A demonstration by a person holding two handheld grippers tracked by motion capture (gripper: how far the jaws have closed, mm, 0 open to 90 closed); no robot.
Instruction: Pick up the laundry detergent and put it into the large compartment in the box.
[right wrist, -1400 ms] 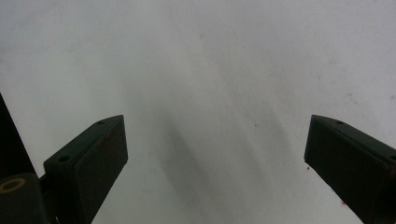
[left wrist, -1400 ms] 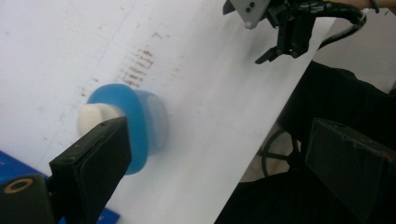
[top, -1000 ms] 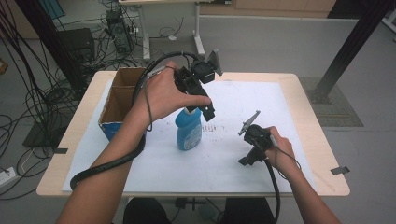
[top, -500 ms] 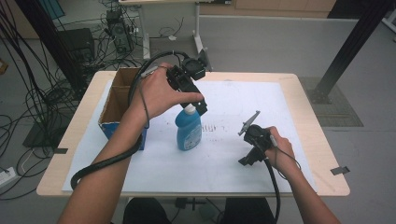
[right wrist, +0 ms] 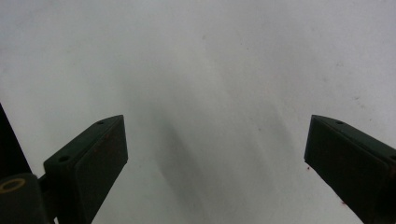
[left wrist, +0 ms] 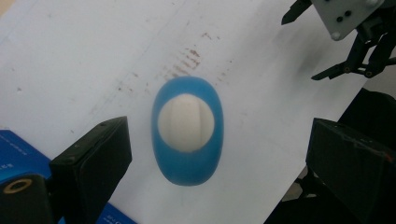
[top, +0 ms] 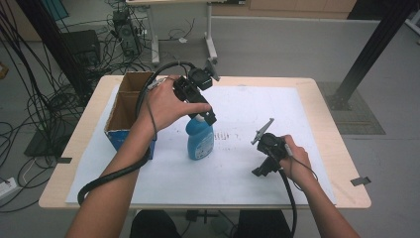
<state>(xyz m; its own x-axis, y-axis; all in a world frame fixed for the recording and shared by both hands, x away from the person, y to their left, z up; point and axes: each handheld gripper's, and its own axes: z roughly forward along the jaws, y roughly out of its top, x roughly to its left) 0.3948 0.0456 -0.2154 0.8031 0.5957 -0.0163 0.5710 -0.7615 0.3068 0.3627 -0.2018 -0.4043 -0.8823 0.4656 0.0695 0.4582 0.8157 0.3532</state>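
A blue bottle [top: 200, 143] with a white cap stands upright on the white paper near the table's middle. My left gripper [top: 205, 116] hangs over its top, pointing down. In the left gripper view the bottle [left wrist: 187, 140] sits below and between the wide-apart jaws, and neither jaw touches it. This left gripper [left wrist: 219, 135] is open. My right gripper [top: 261, 170] rests low over the paper to the right of the bottle. In its own view my right gripper [right wrist: 215, 126] is open, with bare paper between the jaws.
An open cardboard box [top: 124, 106] with a blue side stands at the table's left, close to the bottle; its blue edge [left wrist: 18, 154] also appears. The white paper sheet [top: 297, 114] covers most of the tabletop. Cables trail off the front edge.
My left gripper has shifted a little to the left above the bottle. The bottle and the right gripper have stayed put.
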